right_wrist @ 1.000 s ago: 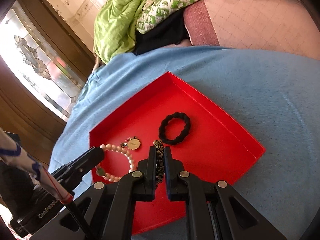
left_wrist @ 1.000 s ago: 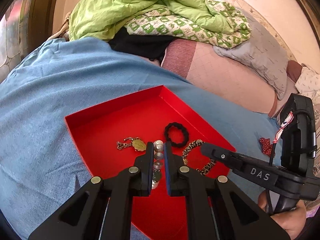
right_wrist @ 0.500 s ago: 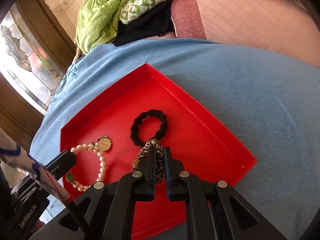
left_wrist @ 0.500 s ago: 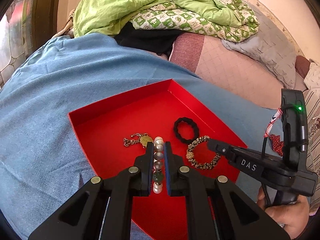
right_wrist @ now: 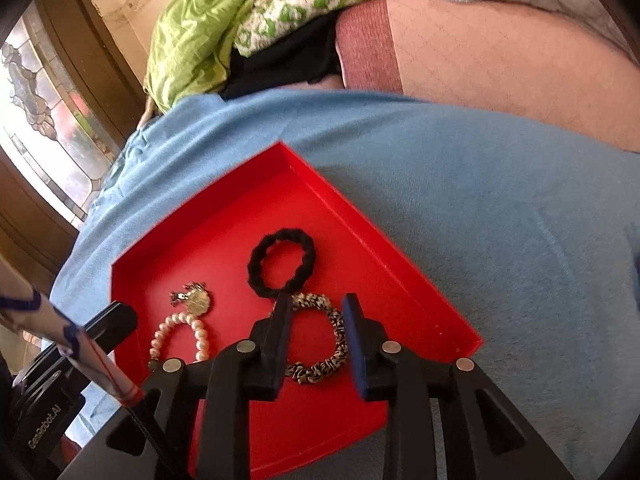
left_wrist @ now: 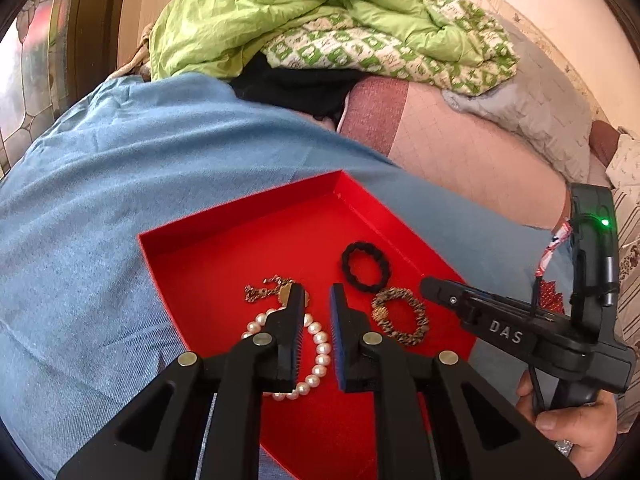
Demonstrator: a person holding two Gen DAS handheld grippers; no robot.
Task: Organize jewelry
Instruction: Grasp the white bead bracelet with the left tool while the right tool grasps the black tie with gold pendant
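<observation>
Both grippers' fingers apart w/ nothing clamped, right gripper point(right_wrist: 316, 336) just opened over leopard bracelet point(right_wrist: 320, 344) flat in red tray point(left_wrist: 224, 264), left gripper point(left_wrist: 317, 332) over pearl bracelet point(left_wrist: 316, 344), long axis 12–6.

Left wrist view: sits just behind the left tool point(left_wrist: 316, 332), looking forward and steeply down along its fingers, close over the red tray point(left_wrist: 240, 248) on the blue cloth point(left_wrist: 100, 208); the right tool point(left_wrist: 508, 332) enters from the right edge. Right wrist view: same arrangement behind the right tool point(right_wrist: 316, 340), close, angled down, tray point(right_wrist: 340, 208) seen from its other side; the left tool point(right_wrist: 80, 344) shows at lower left. Shared ground: tray, blue cloth, green quilt point(left_wrist: 300, 12) at the far end, window point(right_wrist: 36, 92) at left.
</observation>
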